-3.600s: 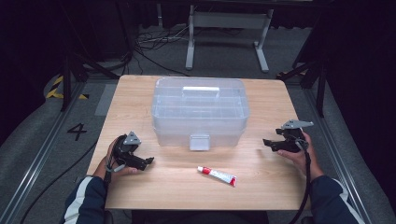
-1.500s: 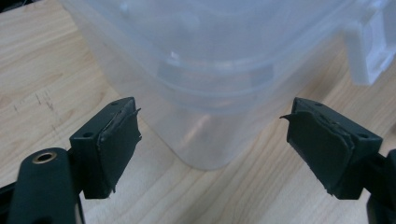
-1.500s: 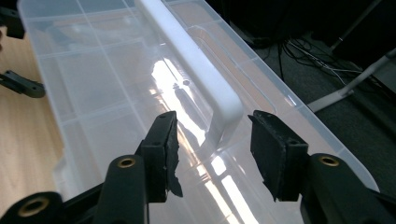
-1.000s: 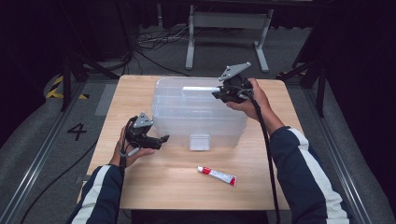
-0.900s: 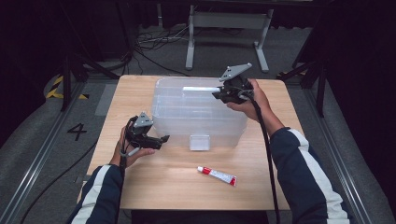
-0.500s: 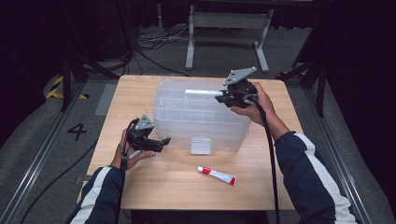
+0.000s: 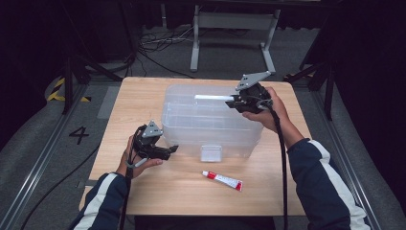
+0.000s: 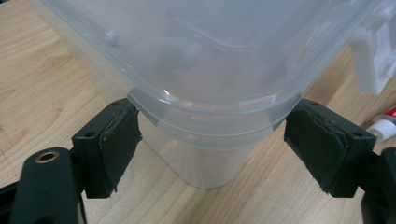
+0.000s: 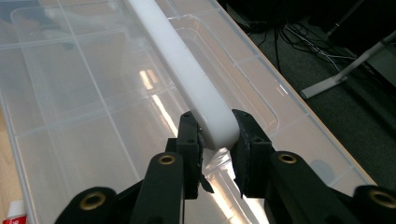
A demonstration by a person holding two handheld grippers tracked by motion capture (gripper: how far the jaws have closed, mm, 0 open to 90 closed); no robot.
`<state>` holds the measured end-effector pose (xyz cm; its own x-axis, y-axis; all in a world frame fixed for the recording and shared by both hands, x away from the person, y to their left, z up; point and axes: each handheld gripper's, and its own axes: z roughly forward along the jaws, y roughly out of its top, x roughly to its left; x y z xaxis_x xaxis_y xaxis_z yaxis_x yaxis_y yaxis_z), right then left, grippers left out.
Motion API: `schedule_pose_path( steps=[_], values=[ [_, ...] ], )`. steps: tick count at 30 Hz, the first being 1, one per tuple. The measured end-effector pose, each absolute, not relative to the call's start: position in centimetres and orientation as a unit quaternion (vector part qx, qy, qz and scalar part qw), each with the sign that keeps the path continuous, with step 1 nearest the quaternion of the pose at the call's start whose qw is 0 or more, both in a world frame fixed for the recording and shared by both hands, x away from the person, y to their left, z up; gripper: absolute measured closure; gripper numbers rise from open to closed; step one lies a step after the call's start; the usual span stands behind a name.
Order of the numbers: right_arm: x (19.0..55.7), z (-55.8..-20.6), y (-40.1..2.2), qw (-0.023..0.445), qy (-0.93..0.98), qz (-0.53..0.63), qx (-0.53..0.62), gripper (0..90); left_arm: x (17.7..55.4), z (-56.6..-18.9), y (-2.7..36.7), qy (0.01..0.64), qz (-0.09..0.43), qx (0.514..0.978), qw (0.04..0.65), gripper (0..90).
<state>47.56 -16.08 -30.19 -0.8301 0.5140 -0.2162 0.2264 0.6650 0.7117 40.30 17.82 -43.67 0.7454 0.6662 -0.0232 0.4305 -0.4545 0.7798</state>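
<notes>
This looks like a lab or recording studio: dark curtains at the frame's edges, grey carpet (image 7: 43,158) marked "4" (image 7: 79,135) at left, loose cables (image 7: 153,45) at the top, metal floor rails (image 7: 38,177), one bare wooden desk (image 7: 182,191).

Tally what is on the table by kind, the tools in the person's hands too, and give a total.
Clear plastic storage box: 1
Red and white tube: 1
Hand-held grippers: 2, left hand-held gripper and right hand-held gripper
Total: 4
</notes>
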Motion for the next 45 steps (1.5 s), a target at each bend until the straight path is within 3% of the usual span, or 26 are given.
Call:
schedule_pose_path(
  steps=[17,22,30,45],
  values=[
    [48.1,-29.5,-16.0,0.197,0.889,0.349,0.221,73.9,38.0,-42.3,20.4,0.332,0.173,0.829,0.415,30.8],
    [48.5,-29.0,-15.8,0.191,0.891,0.341,0.232,73.6,37.5,-41.7,20.8,0.329,0.182,0.825,0.422,40.6],
    [49.3,-28.4,-15.8,0.182,0.89,0.341,0.24,72.9,37.5,-41.2,20.7,0.318,0.189,0.822,0.433,64.7],
    [49.9,-27.7,-15.5,0.186,0.893,0.33,0.242,71.6,38.1,-40.9,20.0,0.314,0.216,0.808,0.45,89.7]
  ],
)
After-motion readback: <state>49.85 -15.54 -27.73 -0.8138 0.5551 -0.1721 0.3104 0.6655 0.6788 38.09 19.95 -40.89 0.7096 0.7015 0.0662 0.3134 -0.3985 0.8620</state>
